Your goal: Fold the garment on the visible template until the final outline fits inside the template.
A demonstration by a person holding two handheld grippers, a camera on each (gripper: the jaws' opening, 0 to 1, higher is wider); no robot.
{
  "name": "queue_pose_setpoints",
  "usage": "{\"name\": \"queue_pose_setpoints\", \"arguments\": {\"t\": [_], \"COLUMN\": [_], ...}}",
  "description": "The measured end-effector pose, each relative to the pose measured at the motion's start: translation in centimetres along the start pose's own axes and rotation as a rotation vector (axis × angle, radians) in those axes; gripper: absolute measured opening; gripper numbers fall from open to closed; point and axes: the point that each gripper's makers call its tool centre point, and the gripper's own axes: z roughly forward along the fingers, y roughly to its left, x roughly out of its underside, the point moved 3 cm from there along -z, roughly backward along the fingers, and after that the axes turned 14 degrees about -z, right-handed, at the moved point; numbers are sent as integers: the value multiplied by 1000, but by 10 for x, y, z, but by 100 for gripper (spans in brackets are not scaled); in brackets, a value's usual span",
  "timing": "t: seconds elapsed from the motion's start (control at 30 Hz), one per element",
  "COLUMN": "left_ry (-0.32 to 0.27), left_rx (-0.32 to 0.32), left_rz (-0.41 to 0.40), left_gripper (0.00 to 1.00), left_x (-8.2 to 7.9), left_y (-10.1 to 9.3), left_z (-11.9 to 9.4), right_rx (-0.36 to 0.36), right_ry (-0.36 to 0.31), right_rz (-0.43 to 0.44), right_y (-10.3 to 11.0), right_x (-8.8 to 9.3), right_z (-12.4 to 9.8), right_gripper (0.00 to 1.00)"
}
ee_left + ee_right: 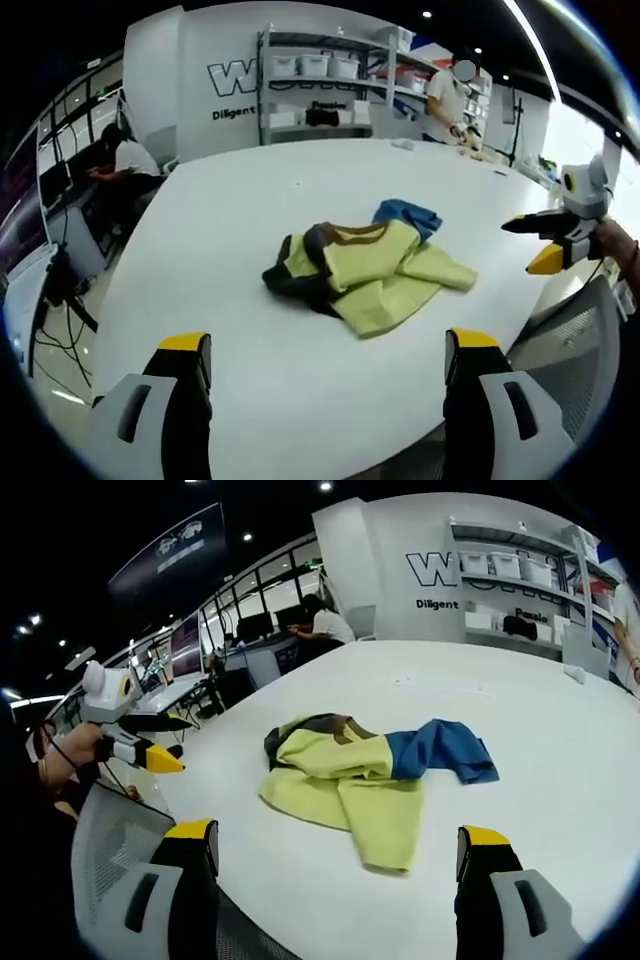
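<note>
The garment (368, 272) lies crumpled mid-table (250, 200), yellow body, dark collar, blue sleeve flung out. Left gripper (327, 372) hangs back, jaws wide, empty; right gripper (340, 862) likewise spread with nothing held. It looks soft, light and floppy, likely to sag, so pinch hems or shoulder corners. No template outline that I can make out.

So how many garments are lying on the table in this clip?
1: a crumpled yellow garment with a blue part and dark trim lies mid-table, between the two hand-held grippers. Another piece could be hidden in its folds.
</note>
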Motion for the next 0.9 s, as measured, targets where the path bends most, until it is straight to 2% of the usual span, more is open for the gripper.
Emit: {"name": "queue_pose_setpoints", "arguments": {"t": [0.37, 0.63, 0.9], "left_ry": [-5, -4, -4], "left_rx": [10, 10, -1], "left_rz": [-35, -45, -57], "left_gripper": [94, 92, 91], "left_x": [0, 2, 1], "left_y": [3, 5, 10], "left_z": [-2, -2, -2], "right_rx": [6, -19, -28], "right_ry": [-11, 7, -6], "right_rz": [25, 39, 48], "right_y": [-1, 4, 2], "right_x": [-1, 5, 0], "right_z": [-1, 2, 4], "right_gripper": [99, 96, 97]}}
